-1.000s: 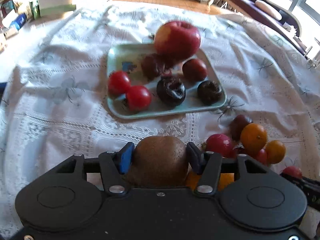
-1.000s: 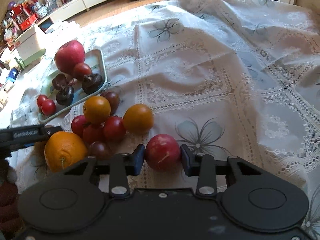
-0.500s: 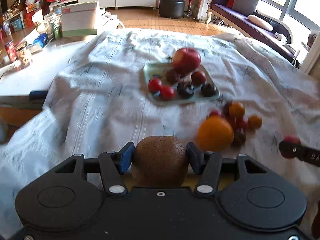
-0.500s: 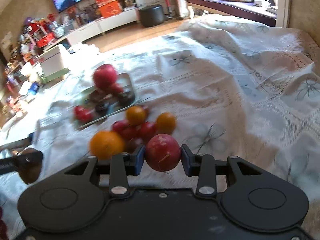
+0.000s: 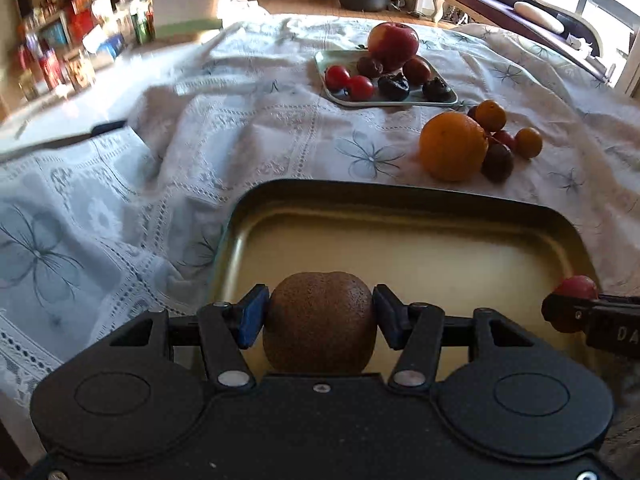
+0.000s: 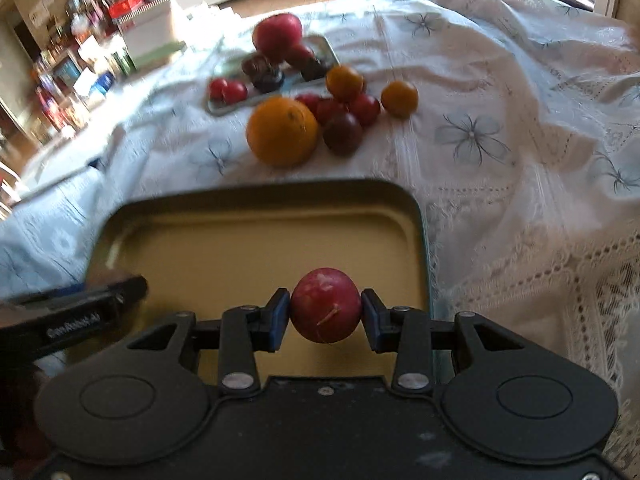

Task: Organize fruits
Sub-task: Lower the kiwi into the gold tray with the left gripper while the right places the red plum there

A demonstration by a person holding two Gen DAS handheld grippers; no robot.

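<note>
left tool (image 5: 320,314) grips brown fuzzy kiwi (image 5: 320,320) | right tool (image 6: 325,312) grips red round plum (image 6: 325,304) | both over near dark-rimmed yellow metal tray (image 5: 400,200)

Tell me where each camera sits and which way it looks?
Left wrist: rides on the left gripper, looking forward and down past its kiwi at the yellow tray; the right gripper's tip pokes in at the right edge.
Right wrist: rides on the right gripper, looking down past its red plum at the tray; the left gripper's tip shows at left.
Shared: the tray, big orange, apple and tablecloth.
</note>
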